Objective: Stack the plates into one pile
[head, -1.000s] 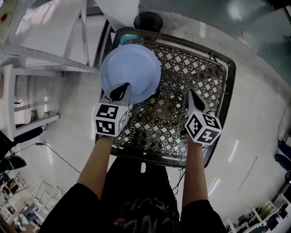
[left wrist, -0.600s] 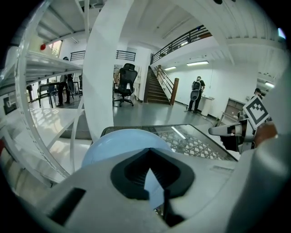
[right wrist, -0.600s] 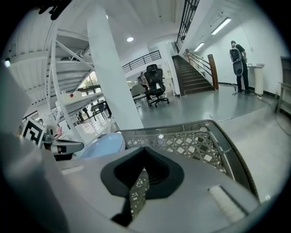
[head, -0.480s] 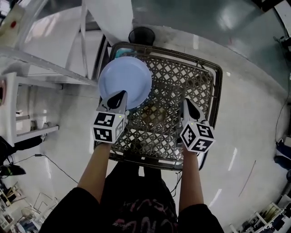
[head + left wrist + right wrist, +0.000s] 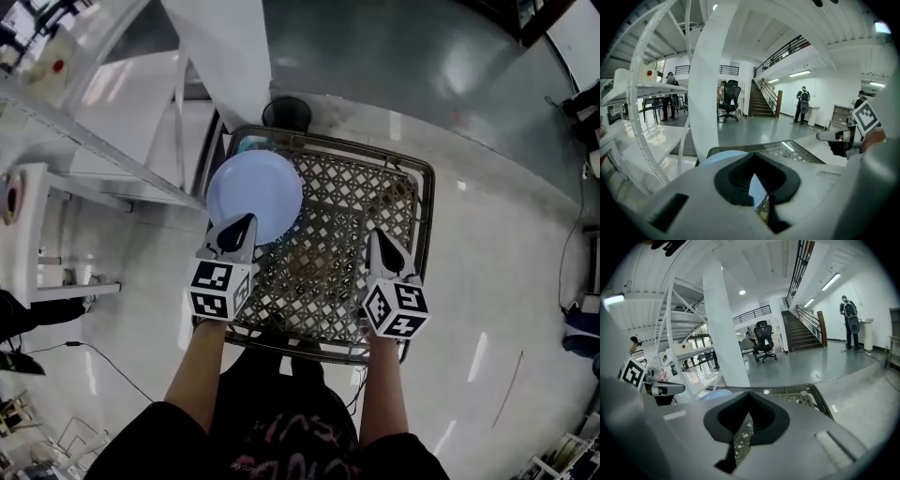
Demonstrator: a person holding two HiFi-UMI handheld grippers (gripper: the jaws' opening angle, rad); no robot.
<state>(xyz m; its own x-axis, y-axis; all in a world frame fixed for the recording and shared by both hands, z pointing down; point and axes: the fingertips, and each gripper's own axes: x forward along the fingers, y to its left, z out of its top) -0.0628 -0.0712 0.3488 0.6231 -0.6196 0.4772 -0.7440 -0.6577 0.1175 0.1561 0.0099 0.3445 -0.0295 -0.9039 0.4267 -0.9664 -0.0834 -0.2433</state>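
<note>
Blue plate (image 5: 253,192) at 10 o'clock on lattice table (image 5: 366,197), likely finished pile. My left gripper (image 5: 246,223) and right gripper (image 5: 373,239) pinched closed, empty, above near edge; nothing left to grab.

The head view looks steeply down from above the person, high enough to take in the left gripper (image 5: 246,222), the right gripper (image 5: 374,236) and the whole lattice table (image 5: 424,197) ahead of them. The left gripper view sits close behind that gripper's jaws and faces forward, tilted only a little downward, over the table's far rim towards a white pillar (image 5: 705,84), an office chair (image 5: 729,98) and a staircase (image 5: 761,101). The right gripper view is set likewise. All three share the table and the blue plate (image 5: 253,192) just beyond the left gripper. Each gripper view catches the other gripper at its inner edge.
</note>
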